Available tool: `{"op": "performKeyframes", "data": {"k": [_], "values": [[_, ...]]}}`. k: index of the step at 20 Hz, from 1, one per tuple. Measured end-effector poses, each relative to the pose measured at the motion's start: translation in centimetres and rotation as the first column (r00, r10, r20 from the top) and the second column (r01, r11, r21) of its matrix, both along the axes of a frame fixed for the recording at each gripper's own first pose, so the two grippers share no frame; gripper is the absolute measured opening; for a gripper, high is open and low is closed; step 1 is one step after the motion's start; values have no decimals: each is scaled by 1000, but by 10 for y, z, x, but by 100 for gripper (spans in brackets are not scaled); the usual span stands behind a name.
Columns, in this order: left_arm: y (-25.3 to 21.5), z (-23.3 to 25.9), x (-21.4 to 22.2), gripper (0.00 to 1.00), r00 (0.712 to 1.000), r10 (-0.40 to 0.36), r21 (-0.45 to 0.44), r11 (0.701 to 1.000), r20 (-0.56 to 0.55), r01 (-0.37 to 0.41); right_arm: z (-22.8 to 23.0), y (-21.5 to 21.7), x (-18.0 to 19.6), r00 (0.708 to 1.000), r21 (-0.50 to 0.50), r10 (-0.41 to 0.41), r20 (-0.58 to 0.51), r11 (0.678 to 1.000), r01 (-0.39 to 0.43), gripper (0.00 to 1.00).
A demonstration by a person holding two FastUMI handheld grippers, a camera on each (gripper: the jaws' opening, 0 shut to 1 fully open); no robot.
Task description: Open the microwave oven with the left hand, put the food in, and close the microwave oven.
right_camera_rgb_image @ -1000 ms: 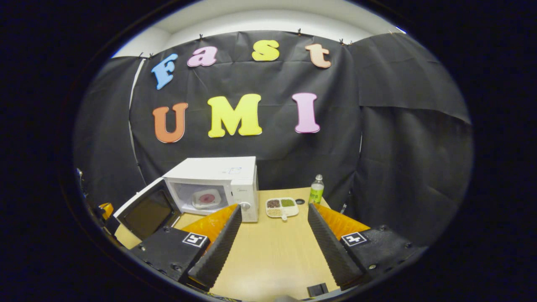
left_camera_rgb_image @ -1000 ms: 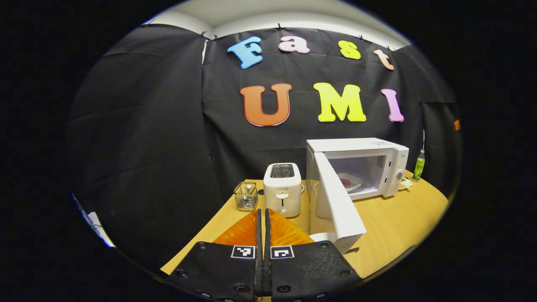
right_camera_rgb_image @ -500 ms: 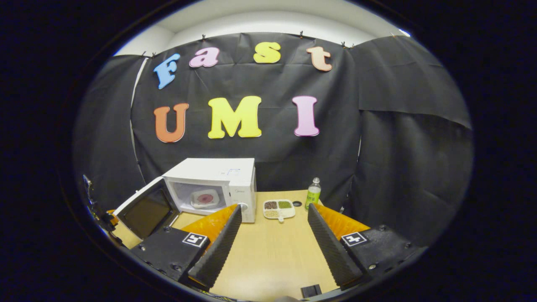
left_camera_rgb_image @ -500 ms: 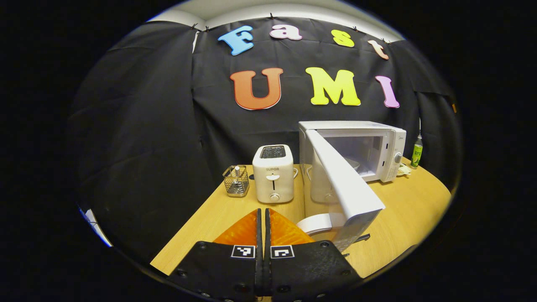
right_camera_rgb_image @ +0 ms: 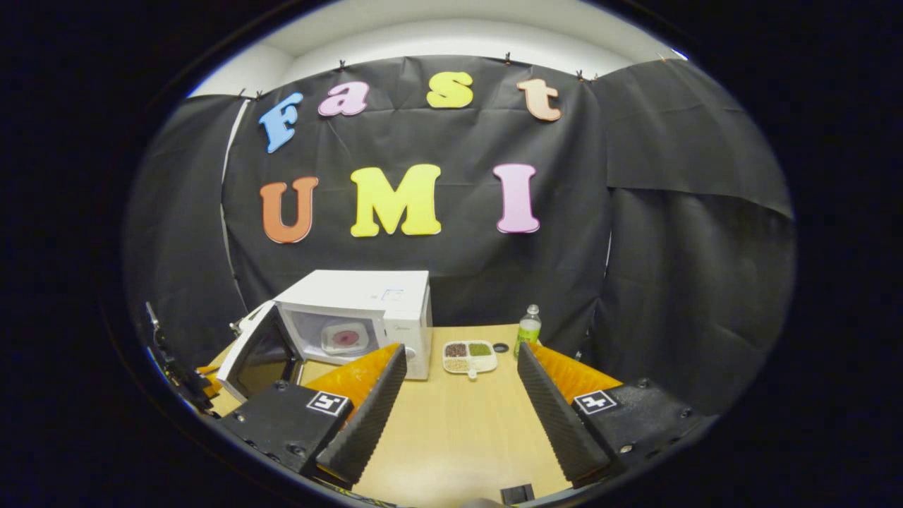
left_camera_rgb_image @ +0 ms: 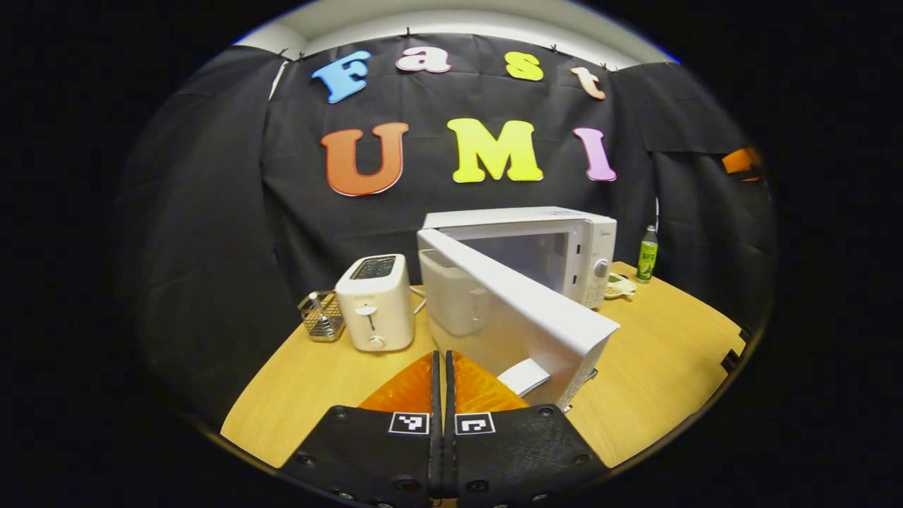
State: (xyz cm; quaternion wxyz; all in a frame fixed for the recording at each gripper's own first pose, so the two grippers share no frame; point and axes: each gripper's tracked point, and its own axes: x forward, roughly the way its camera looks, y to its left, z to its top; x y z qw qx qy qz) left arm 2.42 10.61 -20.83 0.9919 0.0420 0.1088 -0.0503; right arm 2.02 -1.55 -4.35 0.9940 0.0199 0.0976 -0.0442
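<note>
The microwave (right_camera_rgb_image: pixel 367 310) stands at the back of the bench (right_camera_rgb_image: pixel 451 423) with its door (left_camera_rgb_image: pixel 515 303) swung partway out on its left hinge. A plate with a red patch of food (right_camera_rgb_image: pixel 344 337) already sits inside the microwave, so the step in hand appears to be closing the door. In the left gripper view, the left tongs (left_camera_rgb_image: pixel 443 381) are pressed together with nothing between them, just beside the outer face and free edge of the door; whether they touch it cannot be told. The right tongs (right_camera_rgb_image: pixel 458 395) are spread wide and hold nothing, hovering over bare bench in front of the microwave. A divided tray of grains (right_camera_rgb_image: pixel 469 356) lies just right of the microwave, with a green bottle (right_camera_rgb_image: pixel 528 330) beyond it. A toaster (left_camera_rgb_image: pixel 375 302) and a small wire basket (left_camera_rgb_image: pixel 321 315) stand to the left of the microwave. The next move likely calls for the left tongs to push the door's outer face round toward the microwave front until it latches, while the right tongs keep away from the door's arc.
</note>
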Motion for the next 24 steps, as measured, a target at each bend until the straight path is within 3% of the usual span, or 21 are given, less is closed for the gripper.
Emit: {"op": "performKeyframes", "data": {"k": [3,4,5,6,9,10,11,12,13,14,15,16,19,20,23,24], "values": [[-39,3,12,0,998,-65,-1,998,7,65,0,-9,1,1000,17,-3,-6,1000,3,92],[-51,4,16,0,996,-85,-1,996,10,85,-1,-13,1,1000,15,-5,-10,1000,5,100],[-64,5,21,0,994,-105,3,994,10,105,-2,-17,2,1000,13,-6,-10,1000,6,92],[-75,5,27,0,993,-119,6,993,13,119,-2,-22,3,1000,12,-8,-15,1000,9,100],[-108,13,45,0,987,-157,-2,988,28,157,-2,-34,10,1000,17,-10,-26,1000,11,100],[-118,13,52,0,985,-167,-5,986,32,167,-1,-37,12,1000,20,-10,-25,1000,11,92],[-127,15,59,0,984,-176,-9,984,34,176,2,-41,15,1000,22,-11,-24,1000,11,92],[-135,15,66,0,982,-185,-15,983,34,185,4,-44,17,1000,18,-12,-21,1000,12,100],[-144,15,73,0,981,-194,-22,981,30,195,5,-46,21,1000,15,-13,-20,1000,14,100],[-151,15,80,0,979,-203,-26,979,29,204,8,-49,24,1000,10,-13,-17,1000,13,92],[-158,14,88,0,977,-212,-25,977,28,212,8,-52,26,1000,8,-14,-17,1000,14,100],[-163,15,94,0,976,-216,-21,976,26,216,10,-54,29,1000,5,-13,-17,1000,13,92],[-181,12,113,0,972,-233,-15,972,21,233,13,-63,38,1000,5,-15,-21,1000,15,92],[-186,10,118,0,972,-236,-18,972,16,236,14,-67,40,1000,7,-19,-22,1000,19,100],[-200,6,140,0,971,-239,-25,971,5,239,17,-77,45,999,-1,-27,-25,1000,27,92],[-203,6,147,0,971,-237,-22,971,6,237,16,-79,46,999,-7,-28,-28,1000,27,100]]}}
